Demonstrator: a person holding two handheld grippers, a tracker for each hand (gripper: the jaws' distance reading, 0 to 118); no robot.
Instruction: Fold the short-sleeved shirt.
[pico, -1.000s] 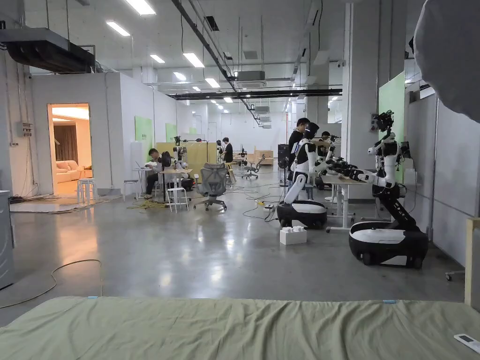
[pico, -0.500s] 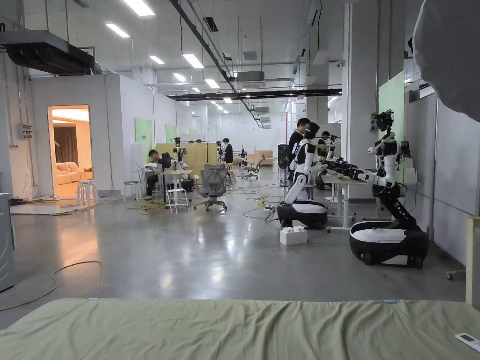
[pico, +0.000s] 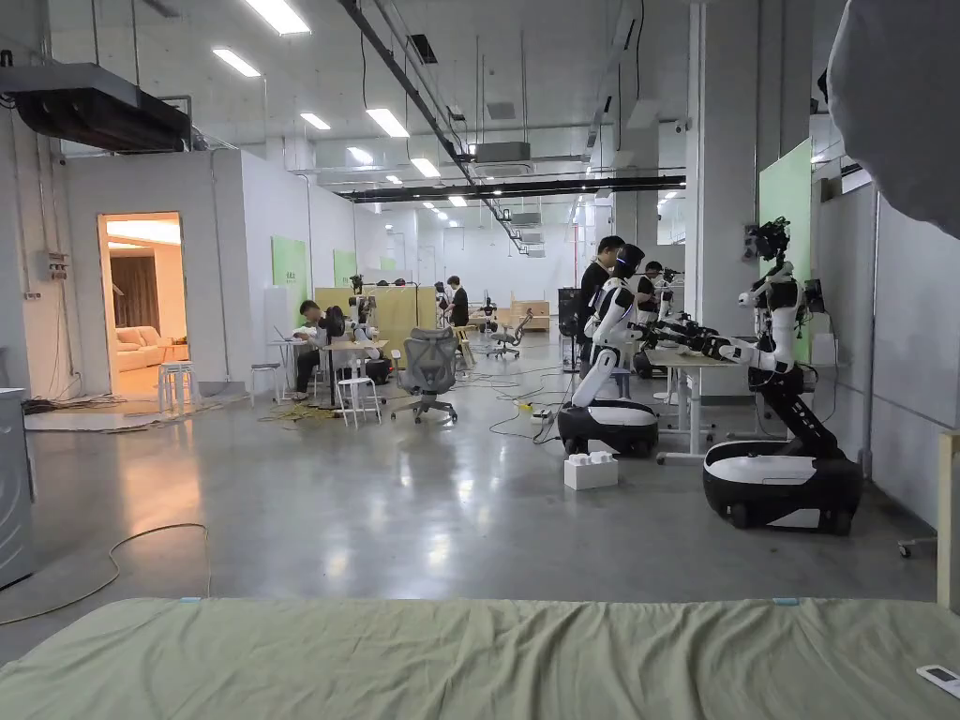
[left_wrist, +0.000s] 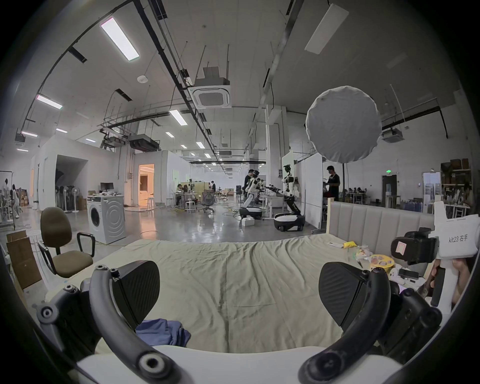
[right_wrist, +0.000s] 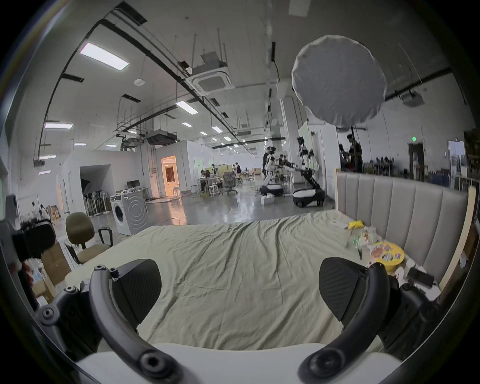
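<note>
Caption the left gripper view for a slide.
Open left gripper poised over the green bedsheet, crumpled blue shirt beside its left jaw.

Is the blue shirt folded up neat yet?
No. The blue shirt lies crumpled in a heap on the green sheet, and the left gripper is open above it.

Bed sheet (right_wrist: 233, 272) bare; clutter (right_wrist: 381, 252) crowds the headboard (right_wrist: 389, 205)
</note>
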